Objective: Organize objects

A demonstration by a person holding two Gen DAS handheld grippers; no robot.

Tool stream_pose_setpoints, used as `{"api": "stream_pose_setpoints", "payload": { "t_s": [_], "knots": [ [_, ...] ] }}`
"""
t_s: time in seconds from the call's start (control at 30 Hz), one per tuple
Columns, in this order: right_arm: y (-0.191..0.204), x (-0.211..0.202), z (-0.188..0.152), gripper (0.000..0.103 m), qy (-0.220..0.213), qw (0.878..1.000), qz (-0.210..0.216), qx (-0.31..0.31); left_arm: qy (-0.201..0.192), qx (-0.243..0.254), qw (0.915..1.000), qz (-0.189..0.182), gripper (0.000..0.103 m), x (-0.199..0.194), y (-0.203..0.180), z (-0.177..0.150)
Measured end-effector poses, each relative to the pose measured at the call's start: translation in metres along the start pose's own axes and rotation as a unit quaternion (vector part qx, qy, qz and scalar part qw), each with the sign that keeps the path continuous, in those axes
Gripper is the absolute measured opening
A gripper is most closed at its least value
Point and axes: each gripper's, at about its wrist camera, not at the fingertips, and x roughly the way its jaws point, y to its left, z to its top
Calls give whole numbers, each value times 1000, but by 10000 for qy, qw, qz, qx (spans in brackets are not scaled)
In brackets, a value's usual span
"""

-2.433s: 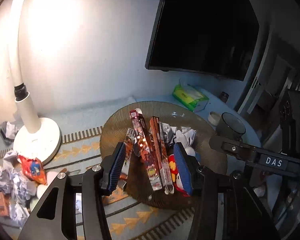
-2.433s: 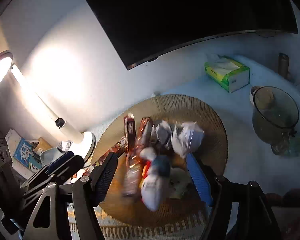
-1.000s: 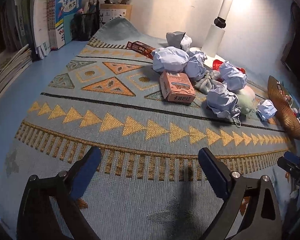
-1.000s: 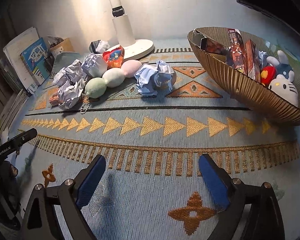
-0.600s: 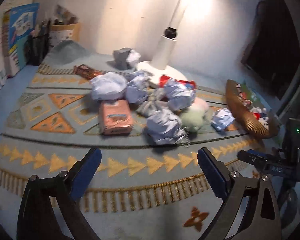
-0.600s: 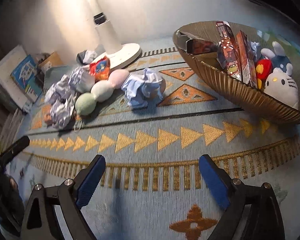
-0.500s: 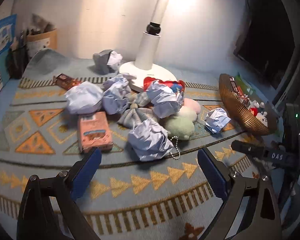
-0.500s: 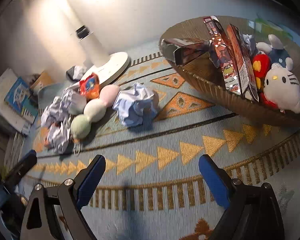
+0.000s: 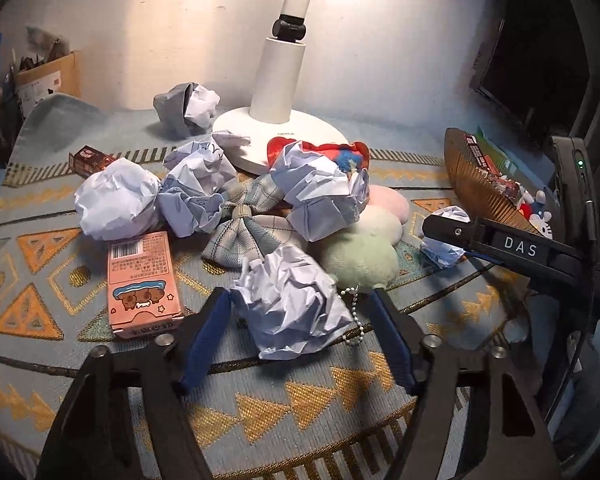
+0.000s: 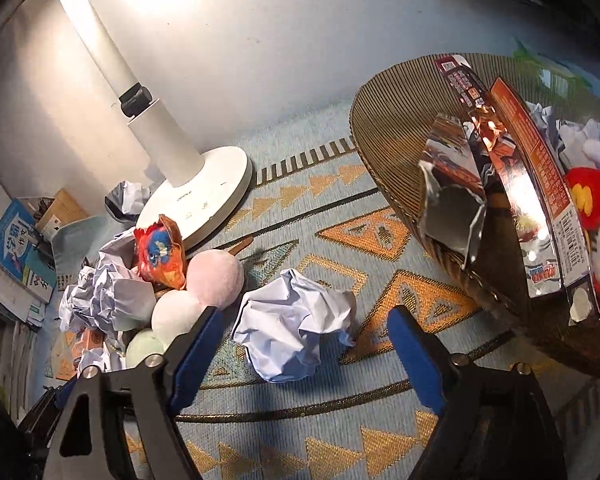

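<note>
My left gripper [image 9: 300, 312] is open, its blue pads either side of a crumpled white paper ball [image 9: 294, 310] on the patterned mat. Behind it lie more paper balls [image 9: 116, 200], a pink carton [image 9: 142, 280], a plaid bow [image 9: 250, 224] and pastel plush balls [image 9: 360, 256]. My right gripper [image 10: 304, 340] is open around another crumpled paper ball [image 10: 294, 330]. The ribbed brown bowl [image 10: 392, 148] at the right holds snack boxes [image 10: 512, 184] and plush toys [image 10: 588, 200].
A white desk lamp [image 9: 278, 120] stands behind the pile. An orange snack bag [image 10: 160, 254] lies by its base. Books [image 10: 12, 240] and a cardboard box [image 9: 48, 76] stand at the left. A dark monitor [image 9: 536, 52] is at the right. The right gripper's body [image 9: 520, 248] crosses the left view.
Both grippers have moved in close to the pile. Each open gripper now straddles a paper ball, where earlier they were over bare mat, and before that over the bowl.
</note>
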Motion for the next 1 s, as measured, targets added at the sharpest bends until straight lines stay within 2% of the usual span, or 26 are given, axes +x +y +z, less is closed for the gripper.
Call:
{"api": "stream_pose_setpoints", "payload": {
  "t_s": [0.1,0.2,0.27,0.3,0.37,0.47,0.53,0.63,0.73,0.8,1.0],
  "knots": [
    [5,2,0,48,28,9998,129,-172,-91,-69,9999,-36,50,-4,3,0],
    [8,-2,-5,47,100,9990,323,-295,-232,-291,9993,24,50,-16,8,-3],
    [7,-16,-15,47,187,9972,614,-393,-302,-500,9982,-128,50,-33,10,-12],
    [7,-26,-22,47,217,9956,765,-497,-403,-530,9977,-87,50,-45,9,-18],
    [5,-48,-38,47,213,9914,1001,-820,-601,-607,9963,129,50,-69,8,-30],
    [-1,-76,-63,47,244,9818,1279,-1380,-658,-852,9931,464,50,-90,16,-47],
    [-3,-85,-78,47,234,9761,1136,-1840,-569,-929,9911,765,50,-91,22,-56],
    [-7,-85,-90,48,285,9705,1056,-2148,-532,-1153,9887,792,50,-86,32,-67],
    [-13,-75,-97,48,369,9700,1007,-2182,-509,-1199,9865,988,50,-81,33,-73],
    [-16,-74,-95,48,395,9705,1054,-2134,-612,-1153,9862,1017,51,-84,30,-73],
    [-21,-73,-93,48,426,9728,1131,-1978,-494,-1318,9841,1084,51,-82,36,-76]
  ]
}}
